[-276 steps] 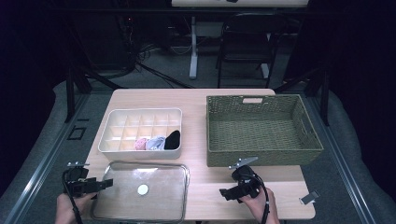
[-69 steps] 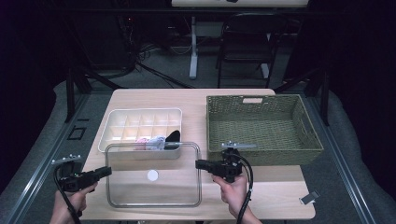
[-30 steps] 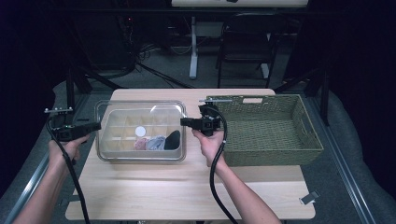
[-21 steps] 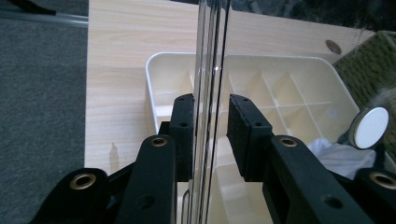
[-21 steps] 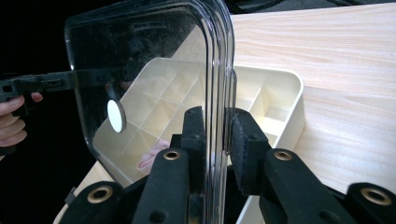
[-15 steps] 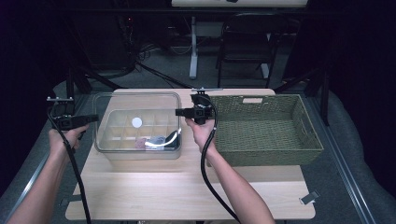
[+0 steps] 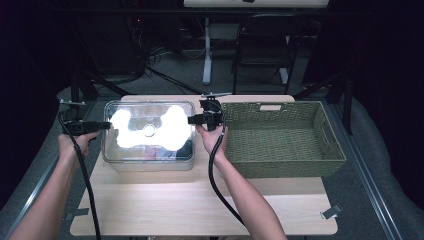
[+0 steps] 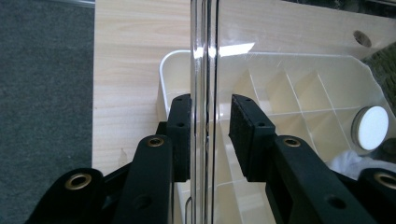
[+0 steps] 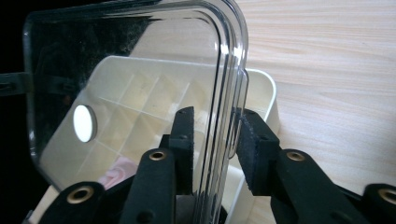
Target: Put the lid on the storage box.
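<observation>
Clear plastic lid (image 7: 148, 131) sits over the white divided organizer box (image 7: 150, 162) at the left-rear of the tabletop (image 7: 200, 210), glare across its top; white round disc (image 7: 148, 131) at the lid's centre; left tool (image 7: 104, 125) at the lid's left edge, right tool (image 7: 192, 119) at its right edge, both roughly level, one hand behind each; left gripper view: lid rim (image 8: 204, 70) runs upright between the jaws, left tool (image 8: 210, 135) narrow, one pad against the rim, the other with a gap, jaws have just been easing apart, lid between them; right gripper view: lid's rounded corner edge (image 9: 229, 93) between the jaws, right tool (image 9: 212, 140) narrow, jaws have just been opening, far pad just off the rim; cannot tell whether either still pinches; box compartments (image 9: 140, 112) visible through the lid, pink cloth (image 9: 122, 169) in one; green woven basket (image 7: 280, 137) just right of the box.
</observation>
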Motion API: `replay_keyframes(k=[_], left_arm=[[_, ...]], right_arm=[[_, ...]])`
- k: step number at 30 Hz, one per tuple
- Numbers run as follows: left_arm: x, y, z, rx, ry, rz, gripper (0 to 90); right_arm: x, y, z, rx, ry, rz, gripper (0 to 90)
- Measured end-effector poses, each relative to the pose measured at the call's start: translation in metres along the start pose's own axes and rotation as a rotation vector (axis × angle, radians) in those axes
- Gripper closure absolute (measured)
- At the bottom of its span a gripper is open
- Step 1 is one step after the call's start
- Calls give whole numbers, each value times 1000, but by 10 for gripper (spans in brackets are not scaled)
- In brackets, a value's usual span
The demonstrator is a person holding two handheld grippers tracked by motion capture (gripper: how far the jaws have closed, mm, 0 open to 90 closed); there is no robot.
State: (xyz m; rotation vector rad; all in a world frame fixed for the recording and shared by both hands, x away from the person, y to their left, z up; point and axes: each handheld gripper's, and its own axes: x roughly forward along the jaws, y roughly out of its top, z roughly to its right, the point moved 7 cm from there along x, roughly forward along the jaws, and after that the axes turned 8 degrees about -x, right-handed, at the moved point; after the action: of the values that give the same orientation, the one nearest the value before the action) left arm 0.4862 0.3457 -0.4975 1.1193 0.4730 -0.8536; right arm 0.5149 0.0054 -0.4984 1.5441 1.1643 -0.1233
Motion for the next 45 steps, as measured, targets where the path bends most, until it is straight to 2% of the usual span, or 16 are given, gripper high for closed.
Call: replay_keyframes(k=[2,4,7,13,17,24,30,31,32,34,35,36,38,40,42,45], left_arm=[[3,-2,-2,-13,3,-24,693],[4,-2,-4,-9,-1,-24,692],[8,-2,-5,-26,-2,-28,685],[18,-3,-8,-39,5,-69,658],[23,-3,-9,-52,16,-77,651],[35,-7,-12,-89,21,-96,613],[52,-13,-18,-128,6,-120,555],[54,-15,-19,-120,14,-129,541],[55,-15,-19,-115,21,-111,544],[55,-15,-17,-77,45,-107,534],[54,-15,-17,-66,57,-113,509],[55,-15,-16,-65,68,-110,496],[53,-16,-18,-58,89,-106,448],[51,-18,-21,-51,110,-98,396],[48,-20,-23,-22,138,-94,346],[41,-24,-23,16,139,-99,281]], right_arm=[[3,0,1,4,-10,-8,679],[7,1,1,6,-20,-11,674],[10,2,2,8,-31,-11,672],[19,1,5,10,-80,-42,641],[27,-1,8,13,-115,-68,628],[37,-4,11,28,-146,-98,609],[48,-10,15,42,-150,-128,574],[50,-12,16,47,-154,-134,569],[51,-13,17,46,-160,-139,562],[53,-15,18,40,-165,-152,526],[54,-15,17,21,-171,-155,513],[54,-15,16,16,-174,-155,496],[56,-16,14,7,-174,-191,432],[54,-15,13,3,-177,-180,381],[50,-16,10,3,-156,-197,330],[42,-18,6,-14,-143,-208,282]])
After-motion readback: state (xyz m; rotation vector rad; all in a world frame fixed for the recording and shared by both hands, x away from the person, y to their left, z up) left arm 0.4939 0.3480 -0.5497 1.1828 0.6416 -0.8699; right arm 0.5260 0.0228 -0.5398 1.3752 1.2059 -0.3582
